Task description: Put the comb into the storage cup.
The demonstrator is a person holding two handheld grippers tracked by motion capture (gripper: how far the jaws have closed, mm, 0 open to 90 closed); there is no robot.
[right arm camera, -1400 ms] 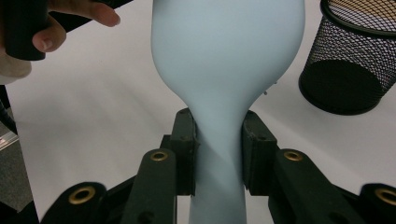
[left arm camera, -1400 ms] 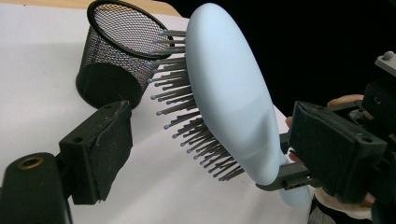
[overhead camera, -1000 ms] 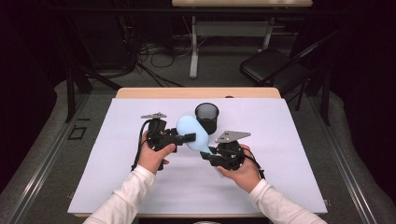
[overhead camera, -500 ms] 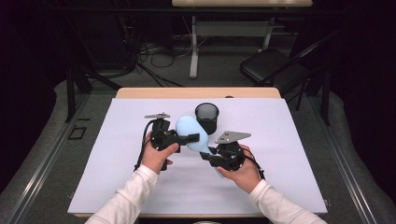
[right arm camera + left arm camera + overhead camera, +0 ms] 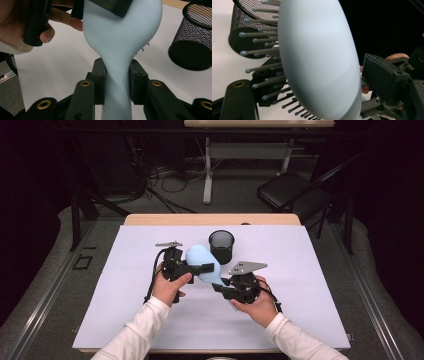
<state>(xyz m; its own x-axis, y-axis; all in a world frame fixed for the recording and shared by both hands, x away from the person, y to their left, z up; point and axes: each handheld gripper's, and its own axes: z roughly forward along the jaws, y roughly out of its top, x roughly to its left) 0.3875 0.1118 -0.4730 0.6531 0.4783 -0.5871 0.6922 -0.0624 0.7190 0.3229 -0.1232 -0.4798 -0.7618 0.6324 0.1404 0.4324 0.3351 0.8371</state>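
Hairbrush (image 5: 202, 261), pale blue, oval, grey bristles

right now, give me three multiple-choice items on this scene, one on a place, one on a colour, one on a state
1. Where does the black mesh cup stand?
A. on the white table cover, beyond the hairbrush
B. on the floor
C. on the chair

2. What colour is the hairbrush?
A. red
B. pale blue
C. green

3. What is the right gripper doing?
A. hanging open over the cup
B. lying on the table
C. clamped on the brush's handle

Answers:
1 A: the high view shows the cup upright on the white cover, just past the brush head.
2 B: the brush's smooth back is pale blue in all three views.
3 C: in the right gripper view both pads press the narrow handle from either side.
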